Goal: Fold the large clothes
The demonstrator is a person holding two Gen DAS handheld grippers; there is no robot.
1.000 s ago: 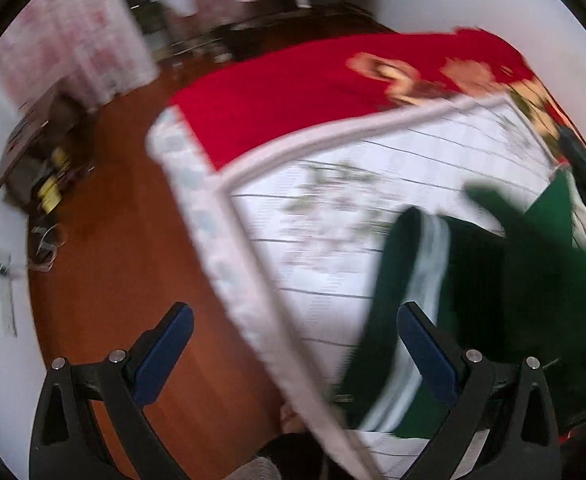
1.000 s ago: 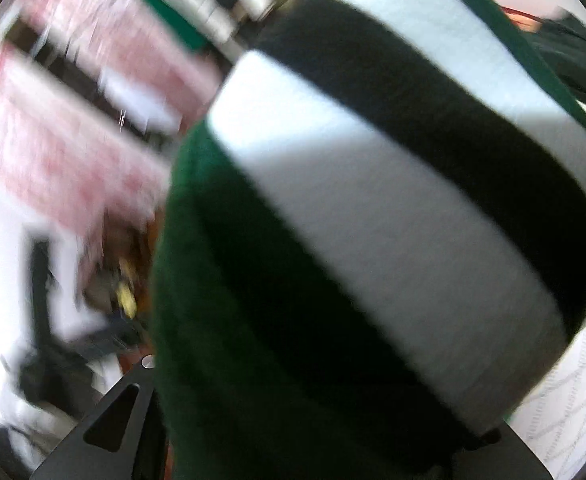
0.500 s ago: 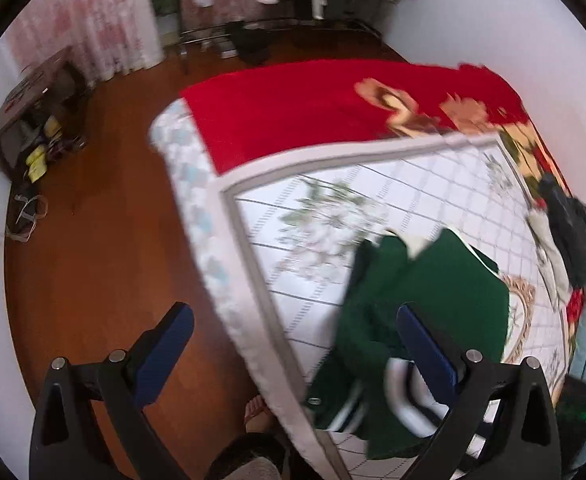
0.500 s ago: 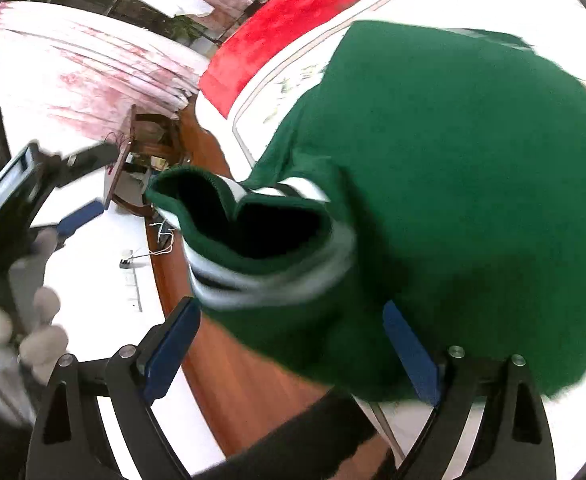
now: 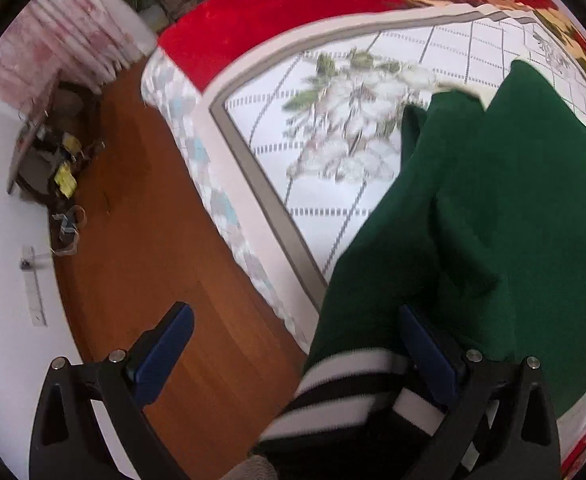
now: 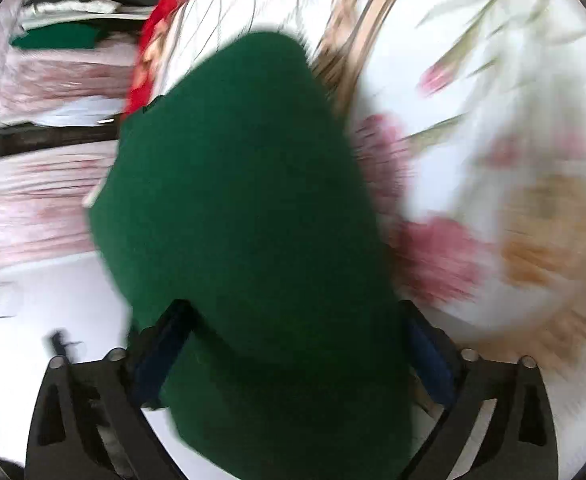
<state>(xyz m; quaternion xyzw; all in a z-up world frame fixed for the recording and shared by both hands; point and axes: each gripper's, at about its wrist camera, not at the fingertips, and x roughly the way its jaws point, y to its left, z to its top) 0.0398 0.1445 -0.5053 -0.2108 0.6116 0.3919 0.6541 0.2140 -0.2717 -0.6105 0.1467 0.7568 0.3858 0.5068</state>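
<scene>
Right hand-held gripper (image 6: 293,354) jaws opening, releasing green sweater (image 6: 237,200) lying betw. them; left hand-held gripper (image 5: 293,354) spread, empty; sweater now dropped onto bed (image 5: 333,184) beyond, ready for folding.

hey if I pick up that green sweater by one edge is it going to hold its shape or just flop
The green sweater will likely flop: it already lies in soft creases on the bedspread. Its thick-looking knit suggests some weight, so it may sag and stretch. The striped cuff hangs past the bed edge and would probably swing.

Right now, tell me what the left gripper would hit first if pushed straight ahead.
Probably the green garment's striped hem, which lies between the left gripper's open fingers; depth is unclear.
</scene>
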